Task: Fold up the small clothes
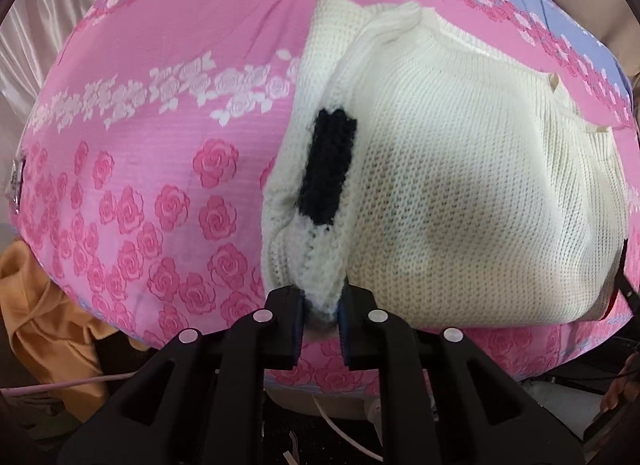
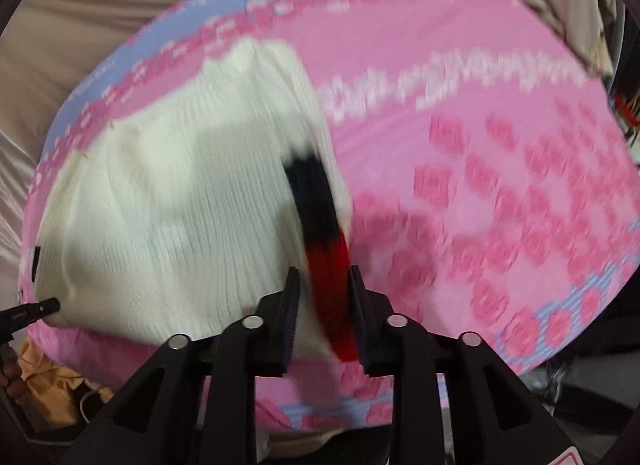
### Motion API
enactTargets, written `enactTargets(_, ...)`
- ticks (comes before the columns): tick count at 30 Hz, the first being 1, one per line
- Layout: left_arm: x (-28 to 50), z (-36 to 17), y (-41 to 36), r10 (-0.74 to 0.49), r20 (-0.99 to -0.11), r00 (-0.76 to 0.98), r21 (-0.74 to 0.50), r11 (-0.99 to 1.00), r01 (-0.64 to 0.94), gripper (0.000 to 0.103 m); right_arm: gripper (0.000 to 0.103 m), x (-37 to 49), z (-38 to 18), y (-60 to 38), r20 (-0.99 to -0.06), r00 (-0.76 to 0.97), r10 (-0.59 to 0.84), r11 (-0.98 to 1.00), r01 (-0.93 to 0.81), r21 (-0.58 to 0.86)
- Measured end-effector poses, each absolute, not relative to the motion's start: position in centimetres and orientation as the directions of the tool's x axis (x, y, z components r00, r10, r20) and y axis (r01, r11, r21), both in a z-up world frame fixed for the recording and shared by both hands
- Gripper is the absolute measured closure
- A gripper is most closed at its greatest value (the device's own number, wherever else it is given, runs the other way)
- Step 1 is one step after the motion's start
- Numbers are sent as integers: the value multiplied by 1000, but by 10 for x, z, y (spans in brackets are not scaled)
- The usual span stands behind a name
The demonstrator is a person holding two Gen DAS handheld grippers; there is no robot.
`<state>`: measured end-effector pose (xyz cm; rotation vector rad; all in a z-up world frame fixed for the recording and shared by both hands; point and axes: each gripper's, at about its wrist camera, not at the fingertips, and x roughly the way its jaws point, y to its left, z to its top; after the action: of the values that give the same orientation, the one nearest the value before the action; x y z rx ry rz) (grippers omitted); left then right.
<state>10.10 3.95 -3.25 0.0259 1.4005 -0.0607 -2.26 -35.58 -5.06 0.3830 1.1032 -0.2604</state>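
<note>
Sweater pinched at both near corners, fold about to go over

Cream knitwear covers most of the pink rose-print sheet (image 1: pixel 160 113) — a small sweater (image 1: pixel 460 169) lying flat, running away from both sets of fingers toward the far edge of the surface. The left gripper (image 1: pixel 322 315) has its fingers closed down on a bunched cream corner, a narrow tuft of knit squeezed between the pads; just beyond that pinch a black patch (image 1: pixel 328 169) runs up the fabric. The right gripper (image 2: pixel 324 317) straddles a red-and-black striped band (image 2: pixel 332 305) at the sweater's other near edge. Its fingers sit close on either side of the band, but the right wrist view is smeared by motion, so whether the pads truly bite I cannot tell. The tip of the left gripper shows at the far left of that view, touching the cream hem.

To my eye the step in hand is lifting the near hem and carrying it away from the fingers to fold the garment over. Doing it well means raising both corners together and level, keeping the edge taut between the two grips, and laying it down square to the far edge — the open knit looks stretchy, and a lopsided pull would probably skew it. An orange cloth (image 1: pixel 36 297) hangs off to the left, below the sheet.
</note>
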Motion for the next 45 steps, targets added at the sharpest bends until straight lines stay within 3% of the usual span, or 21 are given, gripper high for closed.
enactTargets(7, 120, -7, 45, -34, -967, 252, -26, 999, 36, 83, 67, 2, -24, -363, -865, 500, -50, 913, 374, 163)
enactTargets(9, 133, 0, 46, -43, -958, 284, -34, 999, 35, 73, 62, 12, -20, -363, -857, 514, -46, 913, 369, 172)
enactTargets(11, 150, 2, 43, -41, -947, 319, -29, 999, 42, 53, 57, 28, -18, -363, -848, 529, -33, 914, 359, 188)
enactTargets(15, 187, -10, 23, -56, -929, 365, -31, 997, 73, 40, 48, 65, -25, -363, -846, 533, -28, 921, 344, 186)
enactTargets(16, 194, -15, 21, -71, -930, 361, -45, 996, 79, 40, 47, 73, -28, -363, -848, 530, -30, 919, 347, 185)
enactTargets(18, 210, -33, 15, -77, -940, 332, -51, 995, 85, 57, 47, 91, -35, -364, -852, 522, -33, 919, 351, 180)
enactTargets(19, 215, -41, 13, -90, -948, 306, -61, 993, 102, 89, 48, 99, -39, -364, -856, 516, -33, 921, 348, 174)
enactTargets(20, 218, -47, 13, -91, -955, 282, -64, 993, 103, 96, 53, 105, -43, -363, -862, 506, -21, 925, 336, 175)
enactTargets(21, 220, -46, 15, -104, -956, 275, -83, 993, 87, 96, 79, 113, -47, -361, -870, 493, -16, 933, 321, 165)
enactTargets(22, 219, -41, 17, -118, -952, 282, -101, 992, 74, 96, 87, 116, -46, -359, -873, 488, -9, 936, 312, 165)
enactTargets(27, 225, -17, 40, -96, -930, 354, -98, 995, 14, 96, 89, 101, 13, -368, -751, 659, 29, 919, 279, 280)
enactTargets(29, 235, -41, 40, -80, -949, 304, -80, 997, 11, 96, 89, 101, 4, -378, -768, 640, -5, 919, 305, 248)
enactTargets(32, 237, -51, 22, -11, -945, 327, 11, 998, 66, 95, 89, 121, -67, -389, -895, 445, 14, 922, 340, 183)
enactTargets(40, 188, 11, 22, -67, -909, 412, -42, 997, 68, 91, 80, 82, 7, -356, -782, 612, -119, 940, 322, 109)
enactTargets(45, 156, -17, -27, -149, -940, 306, -90, 976, 200, 88, 80, 78, -6, -260, -809, 558, 187, 973, 8, 230)
